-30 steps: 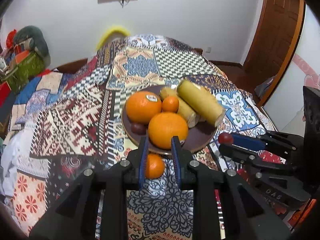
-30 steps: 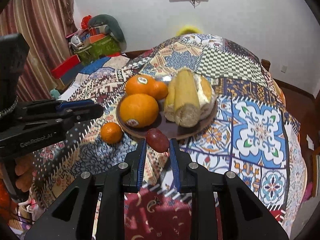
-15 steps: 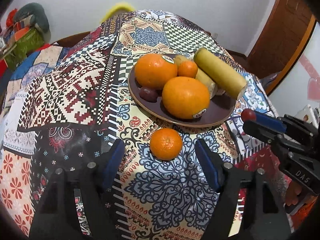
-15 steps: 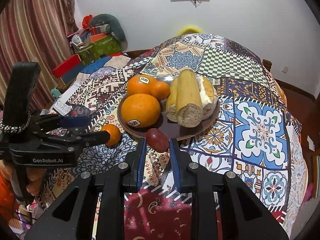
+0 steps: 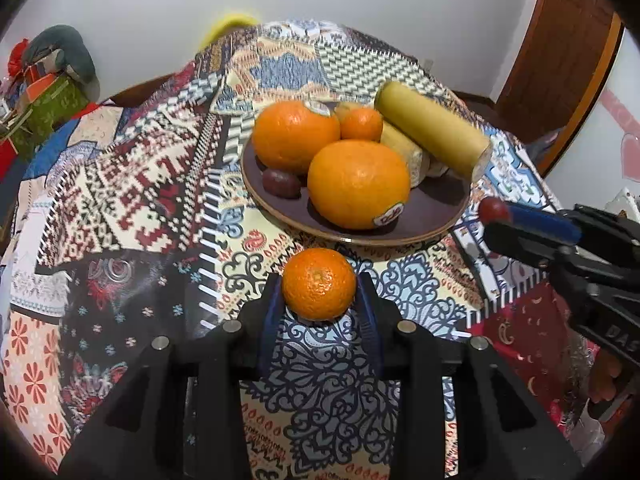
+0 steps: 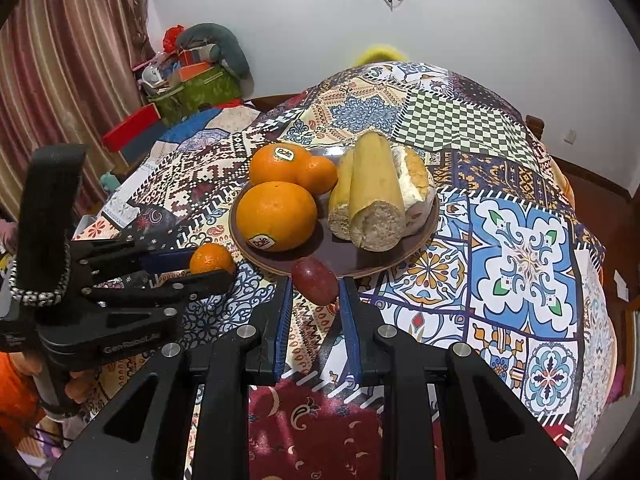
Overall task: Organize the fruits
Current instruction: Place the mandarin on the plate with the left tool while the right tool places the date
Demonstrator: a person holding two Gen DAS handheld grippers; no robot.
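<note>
My left gripper [image 5: 319, 300] pinches the small mandarin [image 5: 319, 283] across its widest part, just in front of the brown plate [image 5: 436, 216] on the patterned tablecloth [image 5: 132, 184]; my right gripper [image 6: 313, 300] is closed on a dark red fruit [image 6: 314, 285] at the plate's near rim. The mandarin is light, with soft, loose peel, so I judge a gentle squeeze at the middle is right, since more would bruise it. The red fruit looks smooth and may slip. The plate is crowded: two big oranges [image 5: 358, 183], a smaller one and bread rolls [image 6: 374, 196]; open room remains along its near edge, between the front orange and the rolls
</note>
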